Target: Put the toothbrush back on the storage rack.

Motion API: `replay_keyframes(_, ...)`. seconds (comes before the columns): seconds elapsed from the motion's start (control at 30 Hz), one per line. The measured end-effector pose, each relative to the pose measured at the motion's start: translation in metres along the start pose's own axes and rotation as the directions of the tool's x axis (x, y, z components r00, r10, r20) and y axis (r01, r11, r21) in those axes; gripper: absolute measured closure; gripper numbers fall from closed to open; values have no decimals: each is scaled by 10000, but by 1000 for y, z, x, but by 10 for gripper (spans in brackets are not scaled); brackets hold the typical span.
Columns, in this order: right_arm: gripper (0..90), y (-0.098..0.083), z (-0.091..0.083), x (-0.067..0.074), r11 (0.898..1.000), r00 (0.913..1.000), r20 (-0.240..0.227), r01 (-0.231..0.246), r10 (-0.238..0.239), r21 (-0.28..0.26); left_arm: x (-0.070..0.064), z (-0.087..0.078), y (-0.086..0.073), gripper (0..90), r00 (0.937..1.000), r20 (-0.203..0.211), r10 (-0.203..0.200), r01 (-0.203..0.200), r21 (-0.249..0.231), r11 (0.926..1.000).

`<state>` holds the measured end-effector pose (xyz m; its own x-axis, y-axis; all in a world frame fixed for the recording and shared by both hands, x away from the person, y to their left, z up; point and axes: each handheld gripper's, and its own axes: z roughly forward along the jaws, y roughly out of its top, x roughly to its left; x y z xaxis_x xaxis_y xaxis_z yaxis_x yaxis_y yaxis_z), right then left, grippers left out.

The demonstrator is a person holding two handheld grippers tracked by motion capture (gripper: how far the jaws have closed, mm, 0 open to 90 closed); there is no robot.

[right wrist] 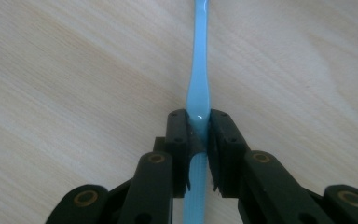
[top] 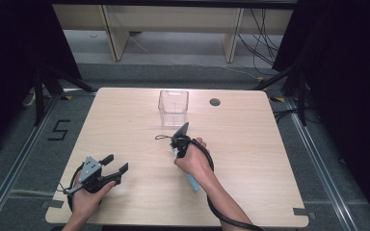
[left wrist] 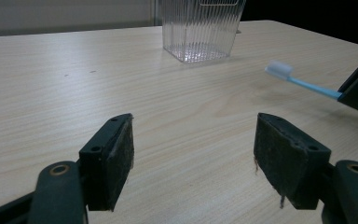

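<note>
A light blue toothbrush (right wrist: pixel 198 79) with a white head (left wrist: pixel 279 69) is clamped by its handle in my right gripper (right wrist: pixel 199 135), which is shut on it just above the wooden table (top: pixel 255 144). From above, that gripper (top: pixel 178 150) sits at the table's middle, and the handle's end (top: pixel 193 184) sticks out under the hand. A clear ribbed plastic container (top: pixel 173 107) stands upright and empty just beyond it, toward the far edge. My left gripper (top: pixel 115 163) rests near the front left corner, open, with bare tabletop between its pads (left wrist: pixel 193 154).
A small dark round hole (top: pixel 215 102) lies in the tabletop right of the container (left wrist: pixel 200 28). Black curtains hang on both sides, and a floor mark shaped like a 5 (top: pixel 59 130) is left of the table.
</note>
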<state>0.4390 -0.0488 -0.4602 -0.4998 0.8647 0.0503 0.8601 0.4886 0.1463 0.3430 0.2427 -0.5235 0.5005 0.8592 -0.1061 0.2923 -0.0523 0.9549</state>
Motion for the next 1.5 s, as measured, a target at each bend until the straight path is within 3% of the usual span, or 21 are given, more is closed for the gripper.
replay_keyframes(0.07,791,-4,-5,-3,9993,9997,10,229,-228,-293,0,0,0,281,10000,3,12,-12,11,10000)
replay_keyframes(0.1,791,-9,-10,-6,9985,9992,-365,116,-136,-531,0,0,0,281,10000,8,-1,1,23,10000)
replay_keyframes(0.37,791,-24,-20,-20,9921,9976,-619,217,-295,-1237,1,0,1,281,10000,-68,-51,52,165,9999)
replay_keyframes(0.53,791,-32,-25,-28,9843,9963,-739,312,-446,-1737,1,2,1,281,10000,-73,-30,32,207,9998)
replay_keyframes(0.57,791,-36,-27,-32,9762,9956,-716,439,-603,-2122,0,3,1,281,10000,-56,-32,33,126,9999)
replay_keyframes(0.7,791,-43,-30,-36,9668,9964,-693,289,-479,-2538,1,2,2,280,9999,-102,-23,26,245,9997)
replay_keyframes(0.77,791,-45,-31,-36,9685,9968,-713,166,-353,-2484,1,3,1,281,10000,-18,-55,55,109,9999)
replay_keyframes(0.87,791,-51,-34,-40,9542,9959,-799,160,-417,-2988,1,2,1,280,10000,-81,-39,40,204,9998)
replay_keyframes(0.9,791,-54,-36,-42,9396,9925,-972,374,-747,-3402,1,3,1,280,10000,-22,-52,52,117,9999)
replay_keyframes(0.97,791,-56,-37,-41,9414,9929,-1058,157,-544,-3369,1,3,1,280,10000,-65,-42,43,155,9999)
replay_keyframes(1.0,791,-58,-37,-43,9279,9922,-957,392,-802,-3707,0,3,1,280,10000,-56,-38,39,143,9999)
replay_keyframes(1.03,791,-59,-38,-42,9318,9923,-1074,185,-615,-3626,0,3,1,280,10000,-51,-28,29,152,9999)
replay_keyframes(1.07,791,-62,-37,-43,9166,9916,-959,417,-867,-3976,0,3,1,280,10000,12,-7,7,87,10000)
replay_keyframes(1.17,791,-68,-35,-43,8952,9896,-1056,412,-979,-4439,0,3,1,280,10000,49,43,-43,89,10000)
replay_keyframes(1.23,791,-74,-30,-41,8819,9885,-1212,229,-904,-4709,0,4,1,281,9999,78,93,-93,55,9999)
replay_keyframes(1.3,791,-76,-29,-41,8786,9885,-1213,217,-902,-4770,0,3,2,281,9999,23,171,-171,165,9997)
replay_keyframes(1.37,791,-81,-23,-41,8553,9877,-1175,278,-1031,-5174,-1,4,2,281,9998,117,166,-167,26,9999)
replay_keyframes(1.4,791,-81,-23,-41,8553,9877,-1175,278,-1031,-5174,-1,4,2,282,9998,117,166,-167,26,9999)
replay_keyframes(1.43,791,-83,-21,-42,8353,9874,-1103,345,-1132,-5487,-1,4,3,282,9998,128,164,-165,59,9998)
replay_keyframes(1.47,791,-83,-21,-42,8353,9874,-1103,345,-1132,-5487,-2,3,4,282,9998,96,163,-164,127,9998)
replay_keyframes(1.5,791,-85,-19,-42,8150,9859,-1122,369,-1243,-5782,-2,3,5,281,9999,128,107,-108,69,9999)
